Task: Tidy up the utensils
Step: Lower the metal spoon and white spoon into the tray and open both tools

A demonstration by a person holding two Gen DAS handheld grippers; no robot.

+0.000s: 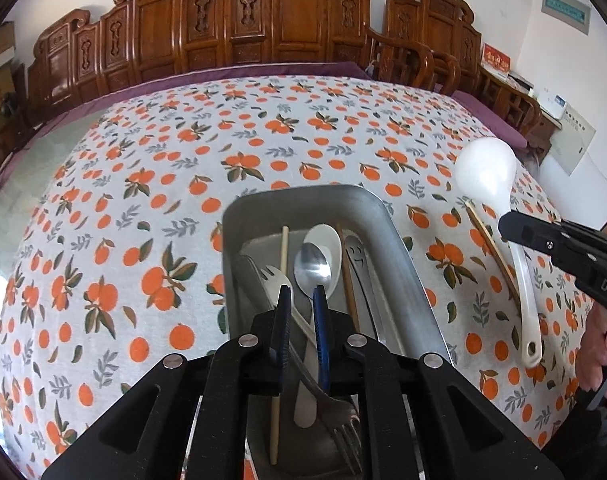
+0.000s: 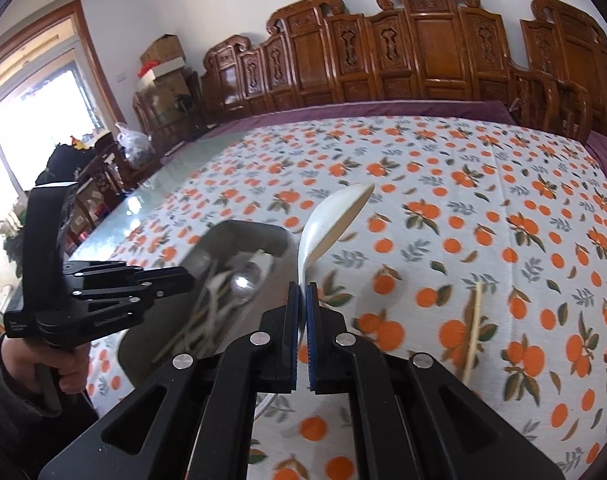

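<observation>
Right gripper (image 2: 302, 292) clamped on white ladle (image 2: 335, 216) beside metal tray (image 1: 399, 248); left gripper (image 1: 302, 294) fingers narrow, gripping nothing.

An orange-patterned cloth (image 1: 151, 184) covers the bench, with purple fabric (image 2: 383, 110) along its far edge. Carved wooden chairs (image 1: 239, 36) line the white wall; cardboard boxes (image 2: 163, 56) sit near a window (image 2: 35, 128).

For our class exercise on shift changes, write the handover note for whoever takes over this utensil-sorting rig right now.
Left gripper: over the rectangular metal tray, around the steel spoon's handle; grip unclear.
Right gripper: shut on the large white plastic ladle, lifted beside the tray.
Done: white fork, spoons and chopsticks lie in the tray.
Left: set the ladle in; fetch the wooden chopstick from the orange-print tablecloth.
</observation>
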